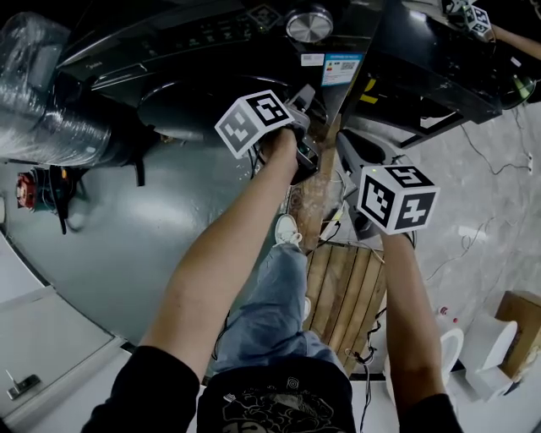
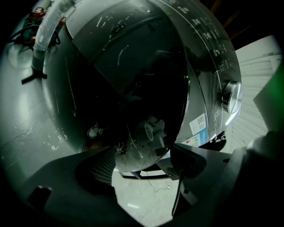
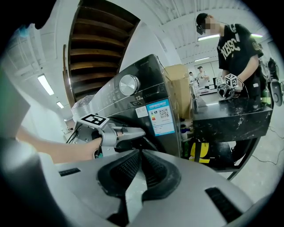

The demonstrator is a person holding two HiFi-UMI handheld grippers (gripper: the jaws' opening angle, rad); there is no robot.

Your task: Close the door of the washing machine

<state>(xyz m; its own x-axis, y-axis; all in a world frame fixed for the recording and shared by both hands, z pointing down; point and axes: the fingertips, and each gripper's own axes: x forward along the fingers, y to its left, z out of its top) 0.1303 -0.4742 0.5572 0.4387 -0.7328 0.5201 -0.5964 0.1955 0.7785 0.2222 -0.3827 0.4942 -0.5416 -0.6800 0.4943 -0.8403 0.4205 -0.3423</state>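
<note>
Left tool (image 2: 144, 151), jaws apart, hovers close before the washing machine door (image 2: 133, 88).

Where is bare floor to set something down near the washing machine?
Bare: the grey floor between the foil-wrapped duct and the person's leg. Crowded: the marble floor right of the wooden pallet, crossed by cables, and the gap between washing machine and black table.

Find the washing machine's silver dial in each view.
Head view: dial at top centre.
Left gripper view: dial at right edge, mid-height.
Right gripper view: dial upper left of centre.
Shared landmark: blue label near the dial, in all three.
</note>
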